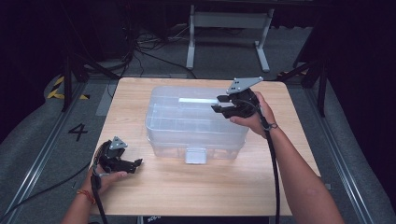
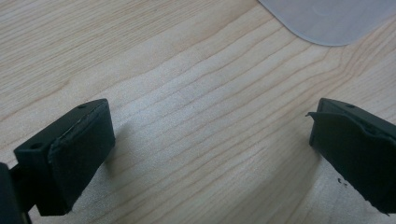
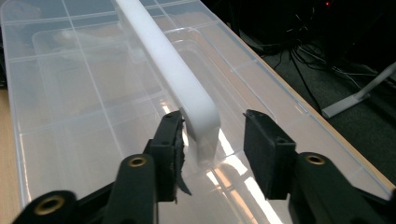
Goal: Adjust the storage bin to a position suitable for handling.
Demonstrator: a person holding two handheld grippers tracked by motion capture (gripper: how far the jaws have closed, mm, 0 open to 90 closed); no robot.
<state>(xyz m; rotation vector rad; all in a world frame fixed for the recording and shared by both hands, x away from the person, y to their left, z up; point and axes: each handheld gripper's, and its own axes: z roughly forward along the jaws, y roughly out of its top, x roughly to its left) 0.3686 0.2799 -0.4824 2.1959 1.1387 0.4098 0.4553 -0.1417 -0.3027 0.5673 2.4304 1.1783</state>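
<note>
Clear lidded box (image 1: 196, 122) mid-table, white handle (image 3: 180, 84) flat.

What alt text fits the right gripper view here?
The right gripper straddles the end of a white handle on a clear plastic box's lid; one pad sits close against it, the other apart. The table edge and dark floor lie beyond.

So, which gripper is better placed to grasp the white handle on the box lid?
The right gripper: its open jaws already flank the handle. The left gripper rests open over bare table.
</note>
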